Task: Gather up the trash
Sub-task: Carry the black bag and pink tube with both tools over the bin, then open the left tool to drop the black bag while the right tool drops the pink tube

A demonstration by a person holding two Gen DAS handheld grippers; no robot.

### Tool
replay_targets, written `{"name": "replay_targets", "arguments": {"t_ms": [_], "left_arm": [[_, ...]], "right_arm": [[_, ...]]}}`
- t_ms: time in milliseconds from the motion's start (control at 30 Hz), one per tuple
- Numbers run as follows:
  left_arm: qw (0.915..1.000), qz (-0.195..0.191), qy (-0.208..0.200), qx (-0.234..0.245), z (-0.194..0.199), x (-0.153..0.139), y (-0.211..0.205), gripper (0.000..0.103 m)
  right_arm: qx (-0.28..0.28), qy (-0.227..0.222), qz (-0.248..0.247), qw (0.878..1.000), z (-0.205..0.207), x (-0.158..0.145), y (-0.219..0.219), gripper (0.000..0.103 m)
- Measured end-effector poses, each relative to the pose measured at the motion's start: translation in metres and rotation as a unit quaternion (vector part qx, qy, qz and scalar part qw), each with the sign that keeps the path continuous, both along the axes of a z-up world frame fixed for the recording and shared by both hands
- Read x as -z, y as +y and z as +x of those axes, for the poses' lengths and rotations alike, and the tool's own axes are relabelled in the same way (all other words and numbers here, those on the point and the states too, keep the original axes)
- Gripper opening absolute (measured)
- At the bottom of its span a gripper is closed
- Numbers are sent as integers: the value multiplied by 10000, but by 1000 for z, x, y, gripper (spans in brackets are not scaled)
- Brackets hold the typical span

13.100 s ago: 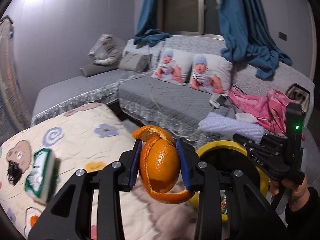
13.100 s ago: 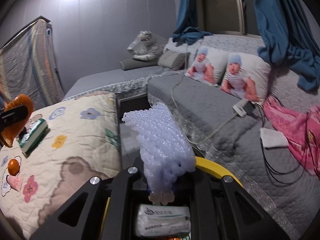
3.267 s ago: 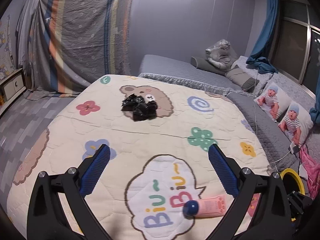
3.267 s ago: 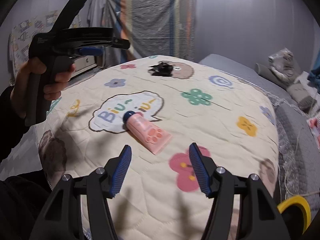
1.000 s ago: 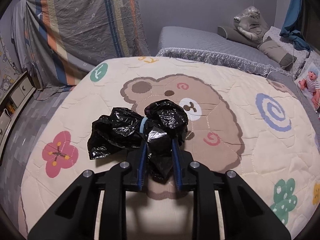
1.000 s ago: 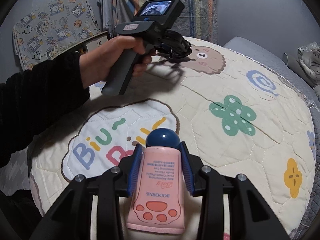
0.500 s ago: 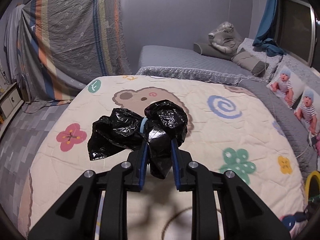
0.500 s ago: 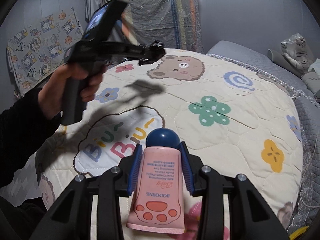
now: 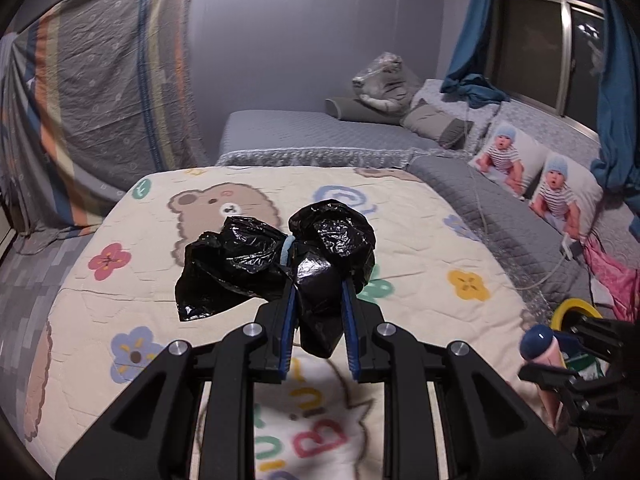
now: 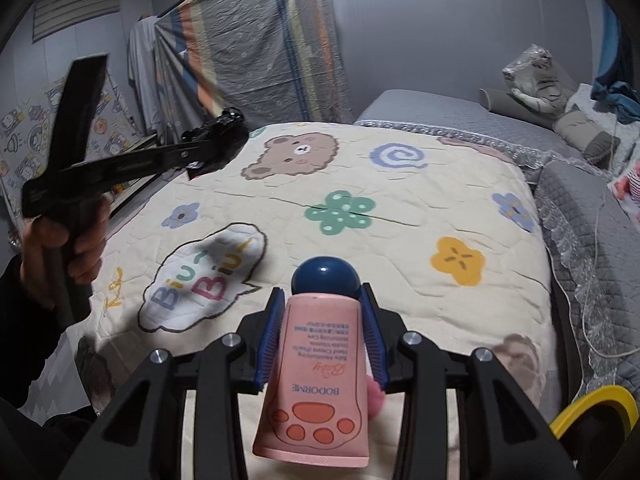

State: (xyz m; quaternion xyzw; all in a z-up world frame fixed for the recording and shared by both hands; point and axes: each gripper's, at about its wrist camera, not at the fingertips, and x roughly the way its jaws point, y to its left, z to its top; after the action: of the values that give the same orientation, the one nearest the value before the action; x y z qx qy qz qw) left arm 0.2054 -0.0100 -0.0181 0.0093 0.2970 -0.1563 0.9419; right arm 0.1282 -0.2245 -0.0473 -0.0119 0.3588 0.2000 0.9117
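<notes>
Trash in left gripper: a crumpled black plastic bag (image 9: 280,256), bunched at its middle by a pale blue band, hangs between the blue pads of the left gripper (image 9: 318,304), lifted clear above the quilt.
Left jaws: closed tight on the bag's lower fold; both lobes of the bag bulge out above and to the left of the pads.
Trash in right gripper: a pink tube (image 10: 320,372) with a dark blue round cap and a paw print at its flat end, cap pointing away from the camera, held off the quilt.
Right jaws: the right gripper (image 10: 323,320) is clamped on the tube's sides just below the cap.
Quilt: cream quilt (image 10: 400,208) with a bear, flowers, a spiral and a "Biu Biu" speech bubble; it spreads beneath both grippers.
Bin: a container with a yellow rim (image 10: 596,408) sits off the quilt's near right corner, low at the right edge of both views.
Person: a hand (image 10: 60,252) in a dark sleeve grips the left gripper's handle over the quilt's left edge.
Surroundings: grey sofa (image 9: 500,208) along the quilt's right edge, with two baby-print cushions; striped cloth (image 9: 100,92) hung beyond the far left corner.
</notes>
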Motion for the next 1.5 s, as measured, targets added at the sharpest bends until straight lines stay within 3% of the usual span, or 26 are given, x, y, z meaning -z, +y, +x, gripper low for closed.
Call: {"name": "replay_targets", "arguments": {"t_ms": [367,800,1100,1500], "left_arm": [[9956,110,-349,864,-50,-27,-78,20],[9806,106,-628,1854,-92,-45,-172,20],[9669,116,-669,2460,-111,-45,-226,20],[9477,57,-632,3128,-137,-32,-292,20]], "right_arm": [[726,-384,59,9966,-21,-20,-58,36],[1740,-678,37,9824,-52,-31,-141,36],[2461,-716,-55,9666,-80,-24,-195,36],[3526,-464,-203,9344,-124,4,-263,36]]}}
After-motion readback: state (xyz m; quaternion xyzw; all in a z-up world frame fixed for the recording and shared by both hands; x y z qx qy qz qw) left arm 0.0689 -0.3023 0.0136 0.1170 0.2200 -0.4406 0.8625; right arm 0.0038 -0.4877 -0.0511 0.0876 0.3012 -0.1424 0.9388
